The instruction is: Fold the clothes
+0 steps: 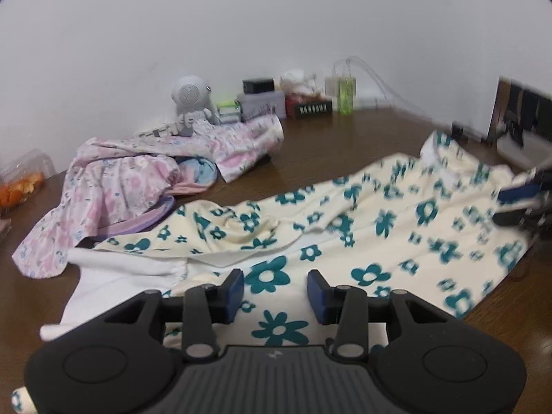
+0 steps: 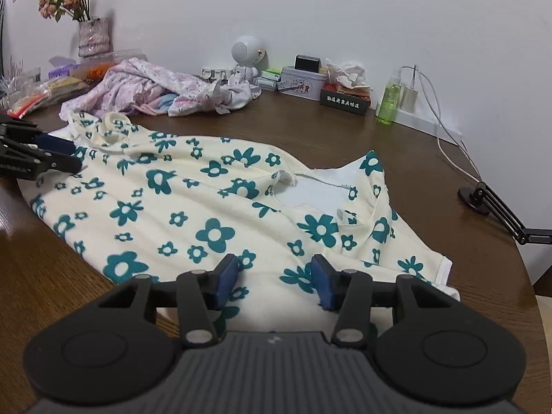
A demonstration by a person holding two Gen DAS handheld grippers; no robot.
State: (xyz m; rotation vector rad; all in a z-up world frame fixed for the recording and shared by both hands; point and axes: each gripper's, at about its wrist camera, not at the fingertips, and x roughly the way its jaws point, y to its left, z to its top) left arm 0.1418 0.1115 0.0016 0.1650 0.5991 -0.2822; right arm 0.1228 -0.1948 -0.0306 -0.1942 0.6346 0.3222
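1. Cream garment with teal flowers [image 2: 193, 207] lies spread flat across the brown bench [image 2: 396, 158]. Neck opening [image 2: 310, 195] faces up on the right side in my right view, white inside showing.
2. My left gripper [image 1: 275, 284]: jaws part-open, blue pads above the cloth near its white-lined edge [image 1: 114, 269]. Nothing sits between the pads. I can't tell if the tips touch the fabric.
3. My right gripper [image 2: 274, 277]: jaws part-open too, gap about the same, over the near hem by the sleeve [image 2: 424, 269]. Nothing clamped.
4. Each gripper shows in the other's view: the left one at the far left edge of the right view, at the garment's bottom end; the right one blurred at the far right edge of the left view.
5. Second pile, pink floral clothes [image 1: 120, 179], is crumpled at the back of the bench, just beside the cream garment's far edge, with a blue piece [image 1: 200, 169] tucked in.
6. Back wall clutter: small grey robot speaker [image 2: 246, 57], tin box [image 2: 302, 82], green bottle [image 2: 390, 98], white cable [image 2: 445, 138], vase with dried flowers [image 2: 93, 34]. Black clamp arm [image 2: 496, 210] at the bench's right rim.
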